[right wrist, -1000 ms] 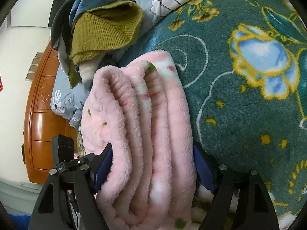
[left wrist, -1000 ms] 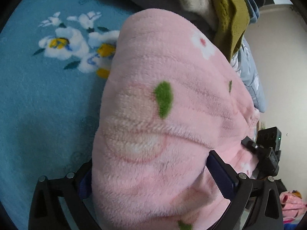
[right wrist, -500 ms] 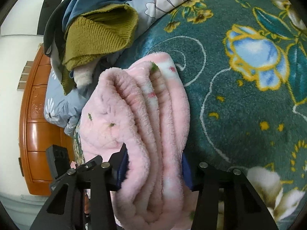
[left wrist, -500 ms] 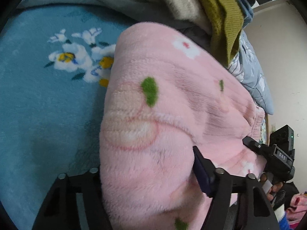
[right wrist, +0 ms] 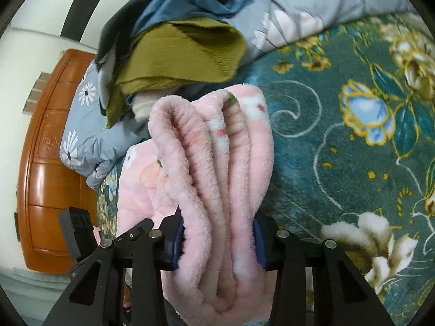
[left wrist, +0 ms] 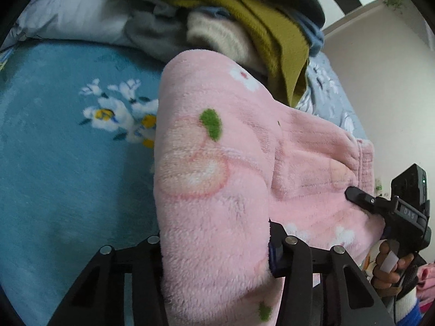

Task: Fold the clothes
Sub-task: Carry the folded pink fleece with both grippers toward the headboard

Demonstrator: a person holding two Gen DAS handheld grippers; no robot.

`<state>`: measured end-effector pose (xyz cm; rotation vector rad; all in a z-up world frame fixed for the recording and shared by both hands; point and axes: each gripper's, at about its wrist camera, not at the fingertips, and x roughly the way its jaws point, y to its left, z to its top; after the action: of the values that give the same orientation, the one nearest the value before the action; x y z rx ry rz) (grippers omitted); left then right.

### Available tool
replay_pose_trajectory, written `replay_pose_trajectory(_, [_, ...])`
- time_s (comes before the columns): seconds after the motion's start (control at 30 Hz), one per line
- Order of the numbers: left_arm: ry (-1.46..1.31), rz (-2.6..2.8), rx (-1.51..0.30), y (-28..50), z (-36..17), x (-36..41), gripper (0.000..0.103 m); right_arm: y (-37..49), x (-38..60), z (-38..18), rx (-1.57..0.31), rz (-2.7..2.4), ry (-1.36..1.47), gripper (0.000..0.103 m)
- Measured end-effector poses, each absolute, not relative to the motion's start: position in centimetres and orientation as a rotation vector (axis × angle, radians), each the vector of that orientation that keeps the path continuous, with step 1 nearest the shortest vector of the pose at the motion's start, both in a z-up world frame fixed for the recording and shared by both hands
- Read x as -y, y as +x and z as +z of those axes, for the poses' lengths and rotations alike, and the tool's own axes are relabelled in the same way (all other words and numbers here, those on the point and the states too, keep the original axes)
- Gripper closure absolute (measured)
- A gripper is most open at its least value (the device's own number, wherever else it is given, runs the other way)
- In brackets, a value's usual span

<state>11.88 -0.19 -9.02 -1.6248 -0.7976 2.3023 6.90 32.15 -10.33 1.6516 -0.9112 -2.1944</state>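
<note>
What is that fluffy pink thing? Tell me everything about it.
The pink fleece garment is thick plush fabric printed with peaches, green leaves and white flowers. It is folded into several layers, bunched over a floral blanket beside a clothes pile. The left gripper and right gripper are closing on its folds.

From my left cam the fleece garment is baby pink, plush, printed with pale peach outlines, green leaf blobs and little white flowers with red centres. Under it the blanket reads bright blue here, with white blossoms and yellow middles. My right cam shows the same blanket as dark teal with blue roses edged in gold, cream flowers and thin white swirls. The pile behind has a mustard-olive knit, something cream and fuzzy, and steel-blue cloth. The duvet is grey with white daisies. The cabinet is glossy orange-brown wood. Both gripper frames are black with navy pads.
</note>
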Motion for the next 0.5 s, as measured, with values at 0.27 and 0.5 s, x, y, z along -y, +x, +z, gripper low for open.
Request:
replay_pose_trajectory(0.27, [-1.541,2.383,0.928,13.6,-9.0,8.5,0.053,3.4,-25.0,-8.0,0.732,-2.166,1.67,0.06])
replay_pose_trajectory(0.5, [-1.555,2.497,0.994,15.4,-9.4,19.9,0.053,-0.5,-12.4,-9.4,0.592,-2.015,1.67,0.06])
